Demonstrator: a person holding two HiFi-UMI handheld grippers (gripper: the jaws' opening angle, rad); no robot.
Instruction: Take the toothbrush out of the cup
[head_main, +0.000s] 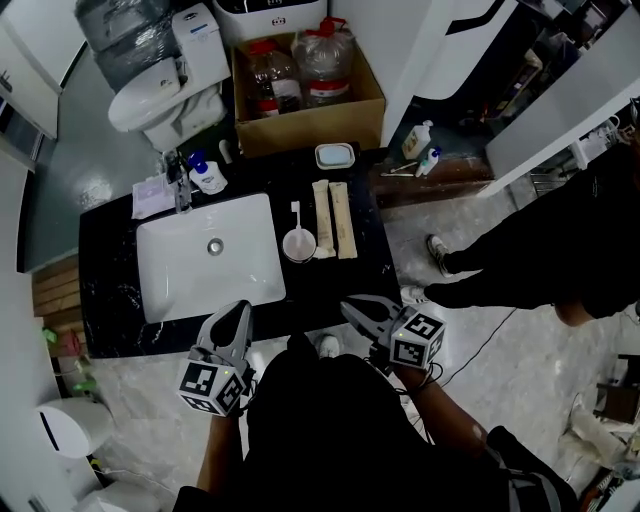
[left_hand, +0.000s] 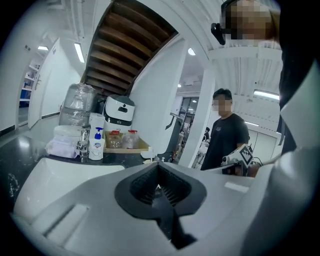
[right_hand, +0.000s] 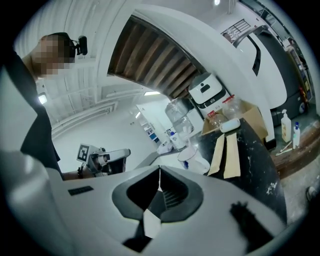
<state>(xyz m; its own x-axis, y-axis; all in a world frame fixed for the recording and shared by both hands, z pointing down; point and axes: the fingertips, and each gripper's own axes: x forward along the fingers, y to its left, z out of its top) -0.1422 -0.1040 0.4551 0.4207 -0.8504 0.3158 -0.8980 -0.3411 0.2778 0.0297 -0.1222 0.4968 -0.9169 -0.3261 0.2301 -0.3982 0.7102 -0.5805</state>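
The toothbrush (head_main: 295, 212) stands in the white cup (head_main: 298, 244) on the black counter (head_main: 325, 283), just right of the sink (head_main: 205, 268) and beside two tan packets (head_main: 333, 220). The left gripper (head_main: 241, 310) and right gripper (head_main: 349, 305) hover at the near edge, both pinched together on nothing. The soap bottle (head_main: 208, 178) has a blue label, too small to read

Your head view is evenly lit from above: the white sink (head_main: 210, 255) is bright against the dark counter (head_main: 330, 290), and your clothing is a near-black mass at the bottom. Both gripper views bend strongly (fisheye, black corners). In the left one, ceiling strip lights (left_hand: 79, 51) glare at upper left, and your left hand-held gripper (left_hand: 159, 172) looks soft close up.
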